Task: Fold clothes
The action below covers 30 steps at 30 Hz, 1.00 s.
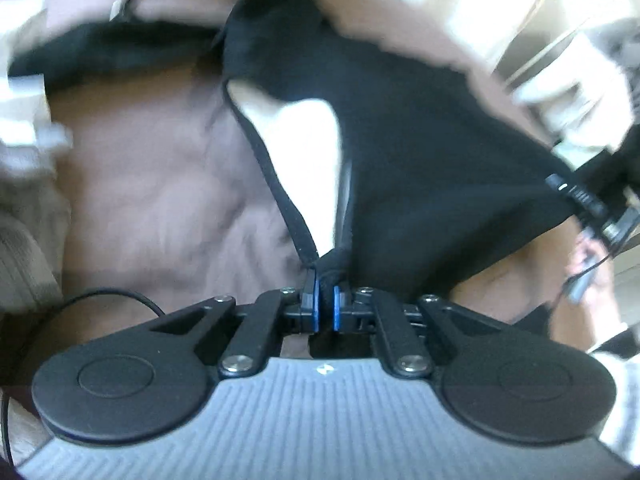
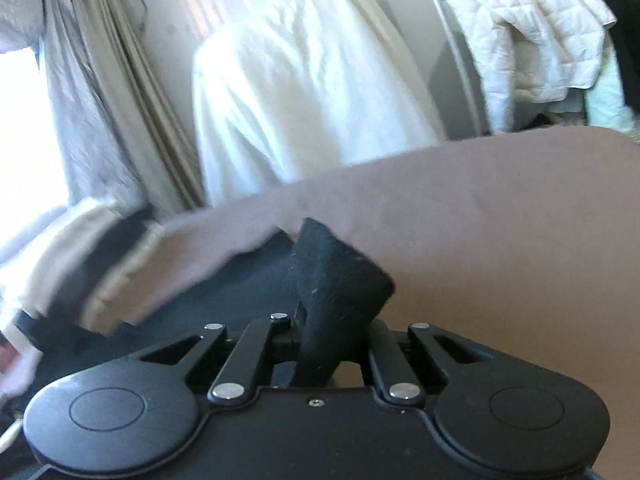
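Left gripper is pinching a bunched edge of the black garment between its blue pads, jaws nearly together. Right gripper is clamping another corner of the same cloth, which is sticking up past its fingers. Garment is hanging stretched above the brown bedcover. Only the left wrist view is showing its pale lining; only the right is showing a white robe hanging beyond the bedcover.
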{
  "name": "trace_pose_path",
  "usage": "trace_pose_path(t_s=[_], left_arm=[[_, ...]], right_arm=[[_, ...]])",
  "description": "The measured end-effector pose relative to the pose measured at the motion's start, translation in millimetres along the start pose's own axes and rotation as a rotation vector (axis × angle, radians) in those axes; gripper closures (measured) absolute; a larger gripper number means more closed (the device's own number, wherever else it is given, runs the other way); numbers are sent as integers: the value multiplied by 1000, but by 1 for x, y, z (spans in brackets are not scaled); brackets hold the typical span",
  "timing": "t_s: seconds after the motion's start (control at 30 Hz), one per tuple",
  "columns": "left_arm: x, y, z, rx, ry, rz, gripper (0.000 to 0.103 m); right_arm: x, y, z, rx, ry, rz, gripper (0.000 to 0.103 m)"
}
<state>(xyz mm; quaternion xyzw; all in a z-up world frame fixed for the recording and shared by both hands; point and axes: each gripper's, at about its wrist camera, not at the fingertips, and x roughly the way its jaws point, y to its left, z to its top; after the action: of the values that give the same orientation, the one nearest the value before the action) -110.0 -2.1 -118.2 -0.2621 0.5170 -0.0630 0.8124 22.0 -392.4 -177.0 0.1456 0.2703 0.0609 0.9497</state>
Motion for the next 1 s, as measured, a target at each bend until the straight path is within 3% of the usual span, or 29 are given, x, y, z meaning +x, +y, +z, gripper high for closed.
trace_pose_path(t_s=[0.1, 0.2, 0.27, 0.3, 0.33, 0.37, 0.4, 0.47, 0.53, 0.6, 0.67, 0.8, 1.0], left_arm=[[35, 9, -6, -56, 99, -4, 98], [35, 0, -2, 2, 97, 24, 97], [34, 0, 3, 8, 113, 36, 94], [34, 2, 4, -19, 144, 40, 90], [33, 4, 5, -45, 176, 44, 82], [29, 5, 7, -73, 192, 37, 80], [17, 6, 9, -90, 172, 12, 76], [-10, 2, 16, -47, 88, 9, 59], [-34, -3, 22, 42, -6, 107, 49], [-46, -7, 29, 126, -85, 257, 48], [-50, -5, 38, 143, -131, 338, 48], [-44, 4, 60, 141, -160, 353, 48], [-19, 0, 117, 188, -197, 366, 42]], right_arm=[[19, -8, -11, -48, 88, -85, 97], [15, -4, -17, -100, 73, -127, 97], [22, -3, -24, -114, 113, -165, 93], [27, -3, -28, -120, 139, -186, 84], [29, -3, -30, -121, 158, -191, 81], [27, -3, -31, -120, 155, -195, 74], [21, -1, -29, -115, 150, -208, 52], [4, 4, -24, -106, 143, -246, 30], [-21, 12, -20, -122, 101, -282, 30], [-45, 24, -17, -141, 68, -246, 30], [-60, 38, -18, -150, 66, -162, 30], [-62, 78, -20, -178, 145, 12, 30], [-45, 184, -12, -356, 186, 179, 28]])
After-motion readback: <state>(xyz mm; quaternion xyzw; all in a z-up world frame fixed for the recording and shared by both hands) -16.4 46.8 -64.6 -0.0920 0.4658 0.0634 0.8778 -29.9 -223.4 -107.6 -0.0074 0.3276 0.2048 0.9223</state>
